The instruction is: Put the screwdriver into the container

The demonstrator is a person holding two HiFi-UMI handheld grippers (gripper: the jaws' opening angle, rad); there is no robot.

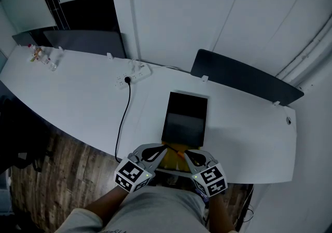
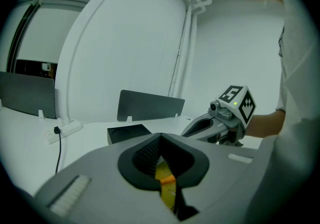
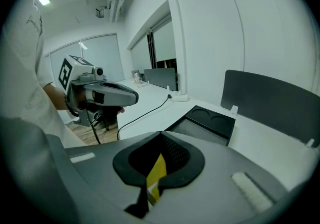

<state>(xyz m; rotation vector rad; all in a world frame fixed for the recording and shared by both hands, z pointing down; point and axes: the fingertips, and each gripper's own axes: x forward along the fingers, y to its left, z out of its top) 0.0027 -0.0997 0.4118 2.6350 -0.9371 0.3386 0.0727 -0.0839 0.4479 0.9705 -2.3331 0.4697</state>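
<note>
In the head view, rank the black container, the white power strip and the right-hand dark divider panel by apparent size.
1. dark divider panel: longest, though its area looks close to the container's, so this rank is unsure.
2. black container.
3. white power strip: clearly smallest.

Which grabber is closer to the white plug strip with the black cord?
Left. The left gripper is down and slightly right of the power strip in the head view; the right gripper sits further right, beyond the left one.

Office, by the look: long white desk [image 1: 78, 97], dark divider screens [image 1: 244, 76] along its far edge, power strip [image 1: 134, 75] on it.
</note>
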